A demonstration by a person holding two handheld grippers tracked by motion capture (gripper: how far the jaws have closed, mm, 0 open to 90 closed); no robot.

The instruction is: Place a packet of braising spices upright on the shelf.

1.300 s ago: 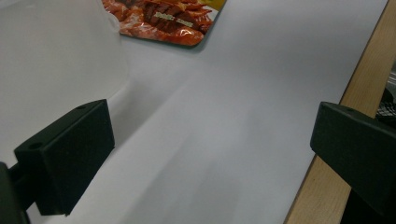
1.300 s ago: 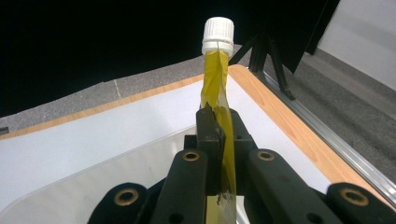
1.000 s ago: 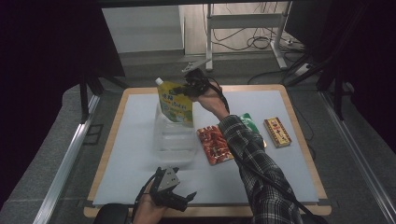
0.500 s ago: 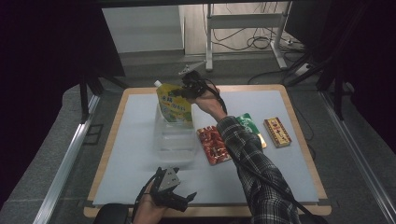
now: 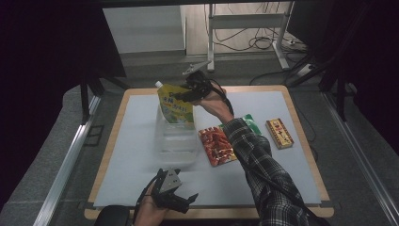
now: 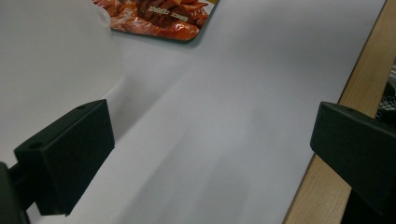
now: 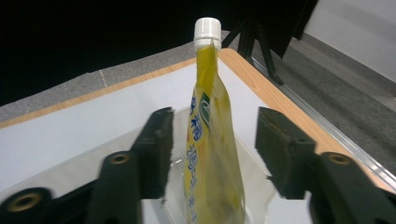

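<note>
dim room — table lit from above | near fingers [image 7: 154, 149] blurred

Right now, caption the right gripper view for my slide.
Right gripper, jaws open, straddles the yellow spout pouch standing in the clear bin.

You look down from above; your left gripper view skims the white table sheet [image 6: 224, 116] closely, sharing the red snack packet [image 6: 154, 18].

A red snack packet [image 5: 217, 146] lies flat on the white table mat [image 5: 263, 183], near the middle; a green packet [image 5: 248, 121] lies just behind it, partly hidden; a brown and yellow box [image 5: 279, 133] lies farther right, apart from both; cables [image 5: 249, 43] trail across the grey floor beyond the table.
</note>
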